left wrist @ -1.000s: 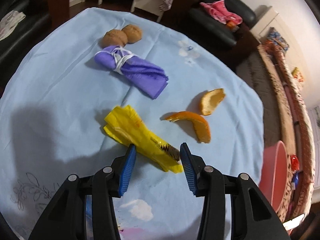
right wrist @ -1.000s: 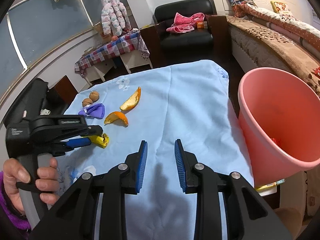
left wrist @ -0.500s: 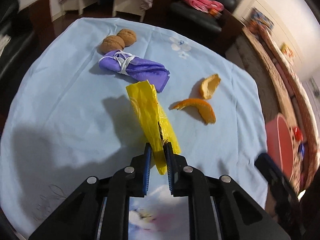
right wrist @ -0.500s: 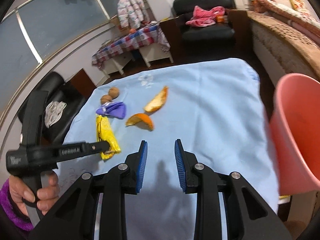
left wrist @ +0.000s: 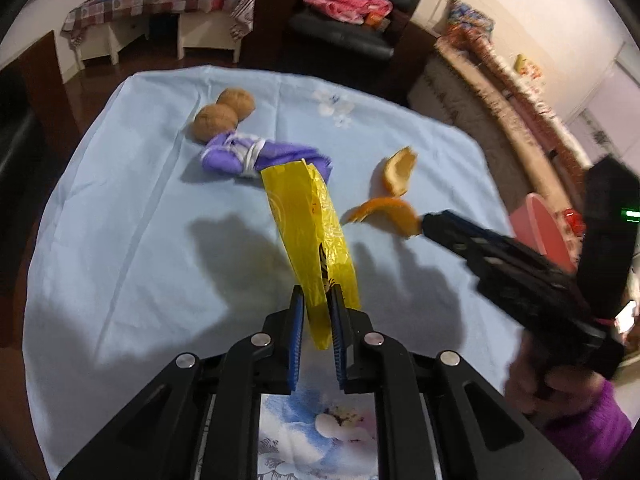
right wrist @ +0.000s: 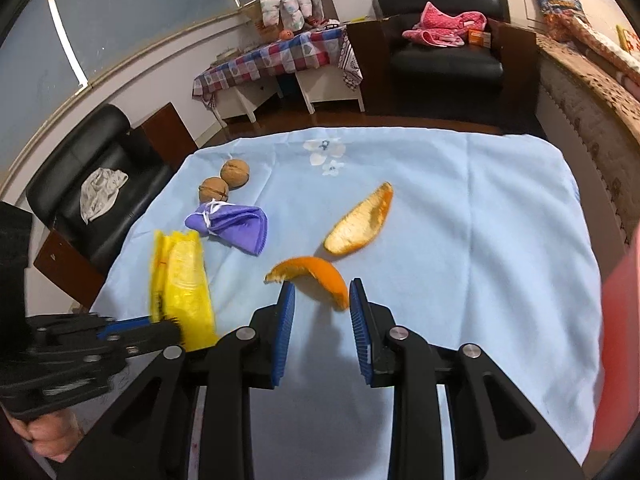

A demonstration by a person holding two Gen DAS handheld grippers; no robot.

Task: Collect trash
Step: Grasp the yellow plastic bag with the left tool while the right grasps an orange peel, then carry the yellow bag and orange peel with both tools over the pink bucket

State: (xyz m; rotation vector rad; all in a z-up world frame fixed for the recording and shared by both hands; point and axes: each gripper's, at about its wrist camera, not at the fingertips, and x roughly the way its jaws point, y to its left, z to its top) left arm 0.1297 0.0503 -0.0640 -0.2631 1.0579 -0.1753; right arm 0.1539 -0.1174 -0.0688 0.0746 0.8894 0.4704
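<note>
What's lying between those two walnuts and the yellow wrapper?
A purple cloth bundle lies between the walnuts and the yellow wrapper, seen in the right wrist view.

The left gripper (left wrist: 316,312), tilted steeply downward, has just closed its blue pads (left wrist: 297,340) on a yellow wrapper (left wrist: 316,240). The right gripper (right wrist: 322,304), gripped by a hand (left wrist: 536,380) in a purple sleeve (left wrist: 588,436), points down with jaws parted, nothing pinched.

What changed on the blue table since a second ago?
The left gripper just closed its jaws on the yellow wrapper and lifted it. The right gripper, open, moved to the nearer orange peel. Walnuts, purple cloth and the other peel stayed.
</note>
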